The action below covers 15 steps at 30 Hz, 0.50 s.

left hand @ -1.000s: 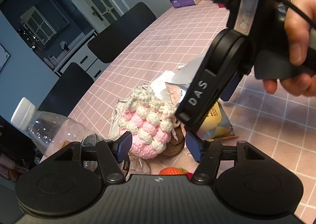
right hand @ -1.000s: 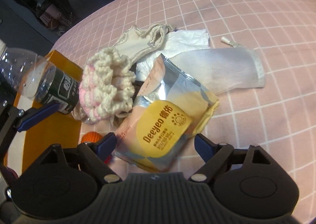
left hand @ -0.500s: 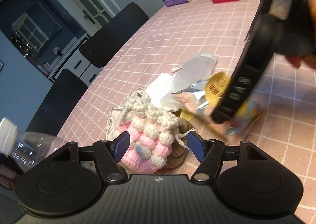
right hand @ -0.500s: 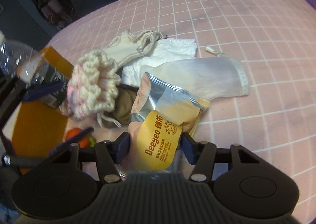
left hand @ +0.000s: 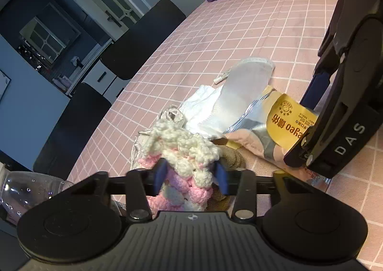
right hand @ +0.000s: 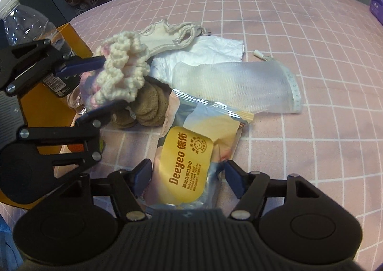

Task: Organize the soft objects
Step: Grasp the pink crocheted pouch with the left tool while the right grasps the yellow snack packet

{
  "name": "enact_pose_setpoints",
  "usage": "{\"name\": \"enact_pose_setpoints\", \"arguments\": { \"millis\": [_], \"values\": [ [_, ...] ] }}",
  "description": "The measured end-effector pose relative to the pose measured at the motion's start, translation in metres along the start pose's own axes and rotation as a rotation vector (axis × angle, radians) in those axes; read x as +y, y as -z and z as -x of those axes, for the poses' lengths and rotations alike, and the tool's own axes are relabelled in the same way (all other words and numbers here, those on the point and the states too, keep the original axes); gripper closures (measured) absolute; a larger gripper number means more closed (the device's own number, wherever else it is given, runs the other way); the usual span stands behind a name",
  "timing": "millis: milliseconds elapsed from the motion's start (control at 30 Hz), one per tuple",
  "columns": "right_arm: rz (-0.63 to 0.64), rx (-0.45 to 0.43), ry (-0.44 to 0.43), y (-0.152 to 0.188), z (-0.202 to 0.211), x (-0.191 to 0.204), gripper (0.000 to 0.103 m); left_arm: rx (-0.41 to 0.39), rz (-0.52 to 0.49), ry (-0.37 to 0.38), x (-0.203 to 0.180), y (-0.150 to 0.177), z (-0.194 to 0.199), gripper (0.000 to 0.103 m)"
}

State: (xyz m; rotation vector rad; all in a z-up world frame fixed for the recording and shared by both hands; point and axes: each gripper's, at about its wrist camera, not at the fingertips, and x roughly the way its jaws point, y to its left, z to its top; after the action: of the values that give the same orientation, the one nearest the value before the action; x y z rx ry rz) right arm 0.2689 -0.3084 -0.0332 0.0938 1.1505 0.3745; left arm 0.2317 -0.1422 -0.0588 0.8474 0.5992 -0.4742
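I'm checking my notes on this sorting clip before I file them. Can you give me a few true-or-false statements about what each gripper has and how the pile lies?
1. The left gripper has the pink-and-cream crochet pouch between its fingers. True.
2. The right gripper straddles the clear water bottle. False: the yellow-labelled wet wipes pack lies between its fingers; the bottle lies at the far left.
3. The translucent mesh sleeve lies partly under the top edge of the wipes pack. True.
4. The tablecloth is plain blue. False: it is pink with a white grid.
5. Brown round pads sit beside the crochet pouch. True.
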Motion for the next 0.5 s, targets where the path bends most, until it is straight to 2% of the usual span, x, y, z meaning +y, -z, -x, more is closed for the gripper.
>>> {"name": "enact_pose_setpoints", "arguments": {
  "millis": [100,200,333,500],
  "values": [
    [-0.036,0.034,-0.027,0.001,-0.007,-0.005,0.036,-0.012,0.033,0.008,0.002,0.0,0.004,0.072],
    [-0.025,0.031,-0.024,0.001,-0.008,-0.003,0.044,-0.04,0.049,-0.004,0.004,0.0,0.014,0.075],
    [0.009,0.021,-0.003,0.0,-0.003,0.005,0.052,-0.073,0.101,0.005,0.012,0.001,0.032,0.076],
    [0.048,0.01,0.009,0.003,0.012,0.012,0.054,-0.118,0.176,0.053,0.019,0.005,0.061,0.076]
  ]
}}
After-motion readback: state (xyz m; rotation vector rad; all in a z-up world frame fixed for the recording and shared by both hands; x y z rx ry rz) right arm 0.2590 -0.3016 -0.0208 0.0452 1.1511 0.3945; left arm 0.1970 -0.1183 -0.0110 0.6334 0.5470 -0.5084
